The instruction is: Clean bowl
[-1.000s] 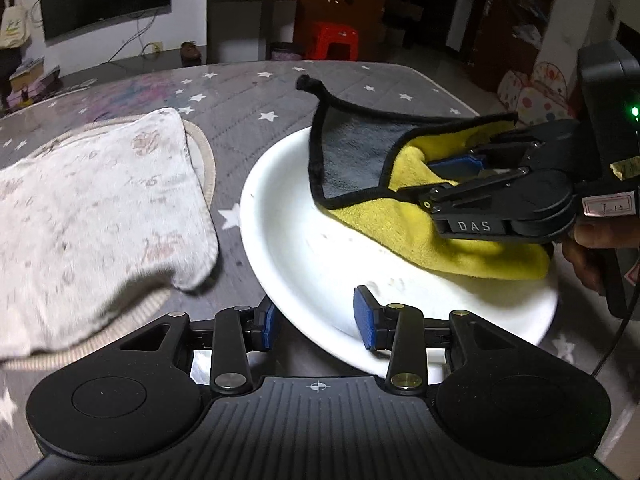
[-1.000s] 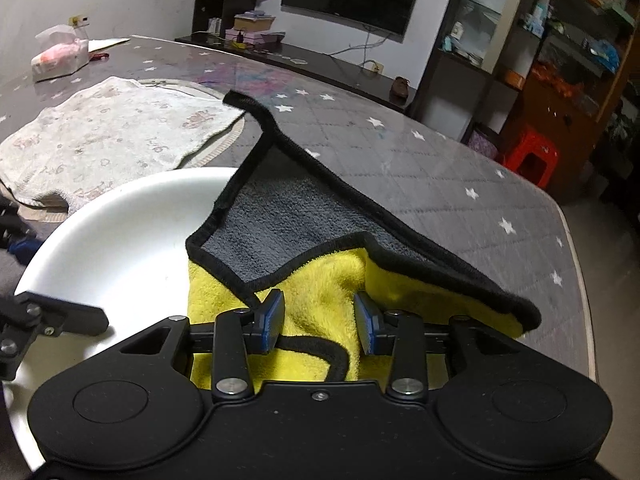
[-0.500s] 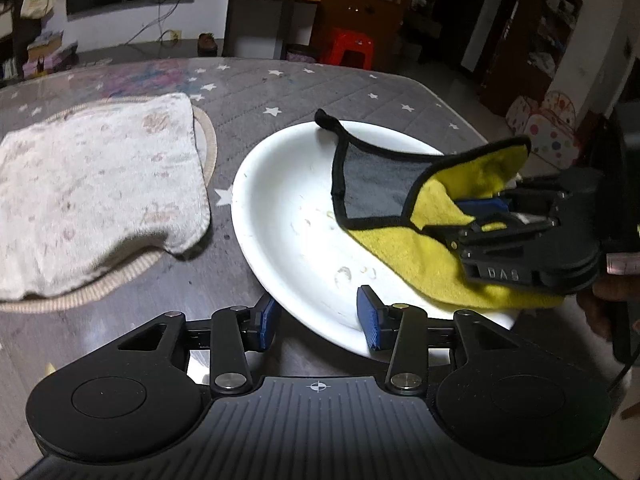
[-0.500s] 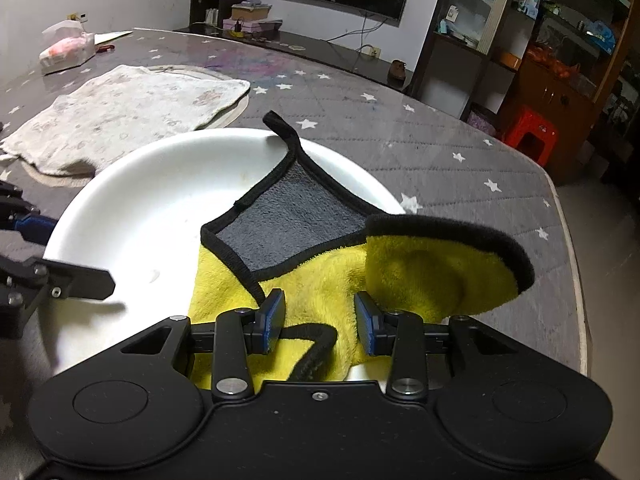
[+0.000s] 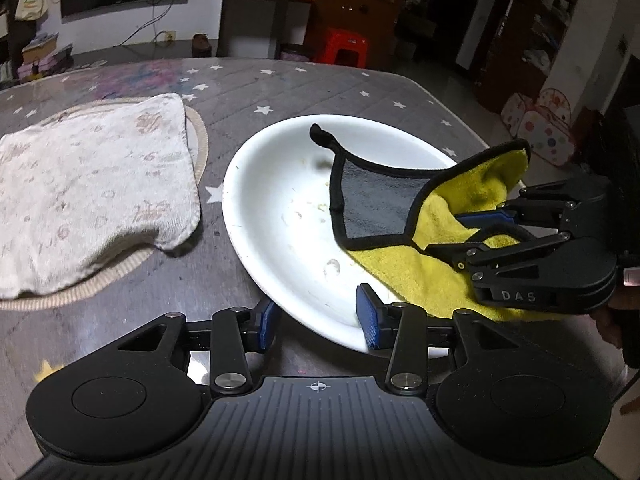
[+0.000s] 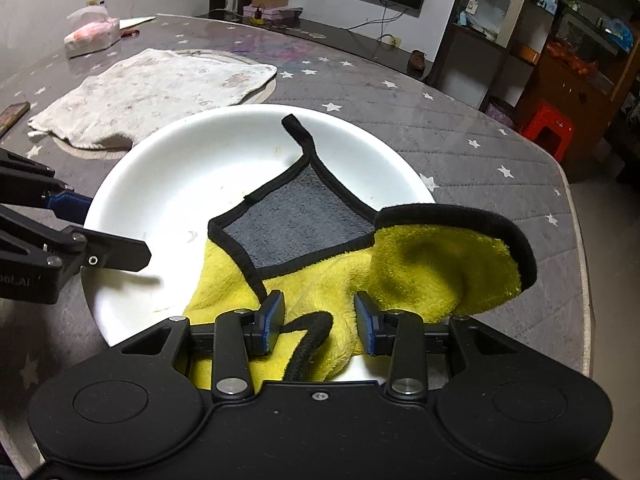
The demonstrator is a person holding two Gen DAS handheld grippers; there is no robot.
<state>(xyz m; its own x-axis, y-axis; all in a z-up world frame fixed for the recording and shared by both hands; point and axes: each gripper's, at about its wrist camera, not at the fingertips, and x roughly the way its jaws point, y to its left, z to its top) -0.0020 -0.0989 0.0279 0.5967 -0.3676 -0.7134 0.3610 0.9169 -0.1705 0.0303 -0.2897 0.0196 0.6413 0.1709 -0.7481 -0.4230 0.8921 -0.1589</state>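
White bowl (image 5: 288, 216) sits on grey star-print table cover (image 5: 280, 92), wide and shallow, w/ small food specks and smears on its inner floor. From the left wrist view it fills the centre; its near rim runs between the pads of the left gripper (image 5: 316, 322) at 6 o'clock. One blue pad is outside the rim, the other inside over the white floor. Jaws part-spread around the rim; can't tell if pads actually press it.

Right gripper (image 6: 318, 324) pinches a yellow/grey microfibre cloth (image 6: 332, 256) w/ black edging. Cloth bunches between its blue pads, a black hem loop hanging just under them. From the right wrist view the cloth spreads from 6 o'clock up to bowl centre: grey corner folded over flat on the bowl floor, black corner tab pointing to 12 o'clock, yellow flap lifted and curled over the rim at 3 o'clock.

In the left view the right gripper comes in from 3 o'clock, cloth trailing toward the bowl's middle.

Pale printed towel (image 5: 84, 200) lies on a round mat at 9 o'clock of the bowl, just beside it, not touching. Tissue pack (image 6: 92, 36) well apart at far table edge.
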